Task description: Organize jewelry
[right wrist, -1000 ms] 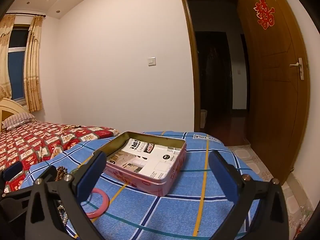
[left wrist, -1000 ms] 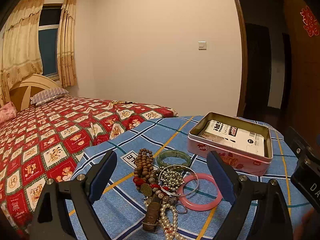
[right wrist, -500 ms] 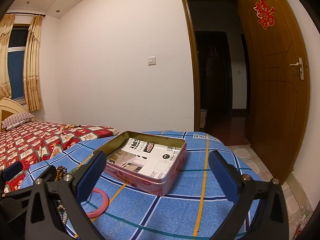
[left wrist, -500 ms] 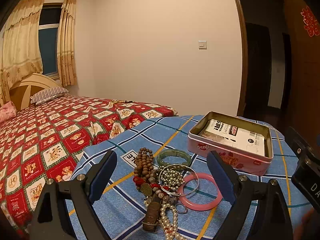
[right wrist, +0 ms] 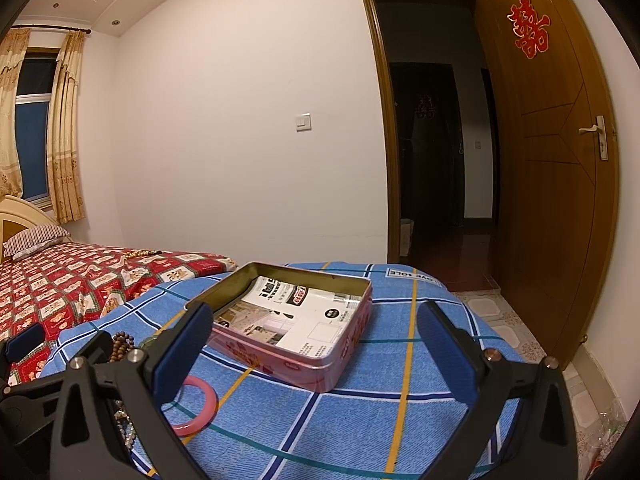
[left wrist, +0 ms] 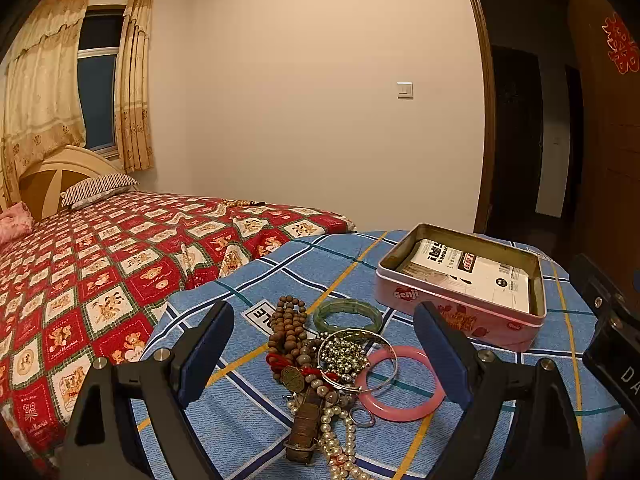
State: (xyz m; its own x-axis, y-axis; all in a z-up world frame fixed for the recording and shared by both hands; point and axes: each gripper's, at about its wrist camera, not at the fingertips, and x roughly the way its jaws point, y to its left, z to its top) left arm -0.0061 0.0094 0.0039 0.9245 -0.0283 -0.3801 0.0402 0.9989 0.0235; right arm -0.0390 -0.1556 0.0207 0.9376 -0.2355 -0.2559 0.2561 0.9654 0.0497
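We hold the left gripper spread wide over the jewelry heap on the blue plaid cloth, the pink bangle nearest the tin. Our right gripper, equally agape, frames that tin; its view alone shows the open door, and the heap there seems mostly hidden.

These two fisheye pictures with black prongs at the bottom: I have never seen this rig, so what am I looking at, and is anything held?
No robot: a person holds a two-finger gripper in each hand, with a camera looking along its fingers. One view shows the left gripper open above a jewelry pile: wooden beads, green bangle, pink bangle, pearls. The other shows the right gripper open before the pink tin, which holds printed papers. All lie on a blue plaid cloth. Nothing is held.
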